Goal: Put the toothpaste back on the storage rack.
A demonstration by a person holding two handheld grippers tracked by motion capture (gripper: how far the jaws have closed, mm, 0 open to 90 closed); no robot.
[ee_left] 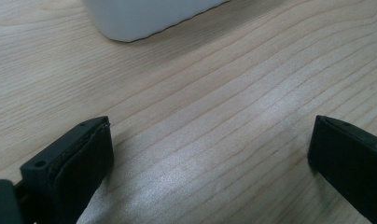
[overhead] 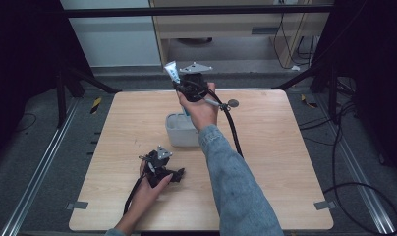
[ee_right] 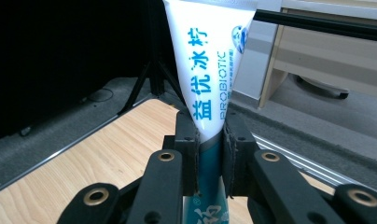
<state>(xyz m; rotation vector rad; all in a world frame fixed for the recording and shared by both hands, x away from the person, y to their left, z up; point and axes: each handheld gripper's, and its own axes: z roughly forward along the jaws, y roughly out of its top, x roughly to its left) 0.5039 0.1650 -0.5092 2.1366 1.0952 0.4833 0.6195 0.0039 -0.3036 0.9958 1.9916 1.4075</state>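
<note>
Toothpaste tube [ee_right: 210, 70] clamped upright in the right gripper [ee_right: 210, 154], above the white tub [overhead: 181, 130].
Tube's long axis runs near vertical, crimped end up; the tub sits directly below, on the worktop [overhead: 285, 162]. Left gripper [ee_left: 210, 154] rests wide and empty near the tub's base.

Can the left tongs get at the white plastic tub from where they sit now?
Probably yes: the left tongs stand open on the wooden table, and bare tabletop lies between them and the white plastic tub.
</note>
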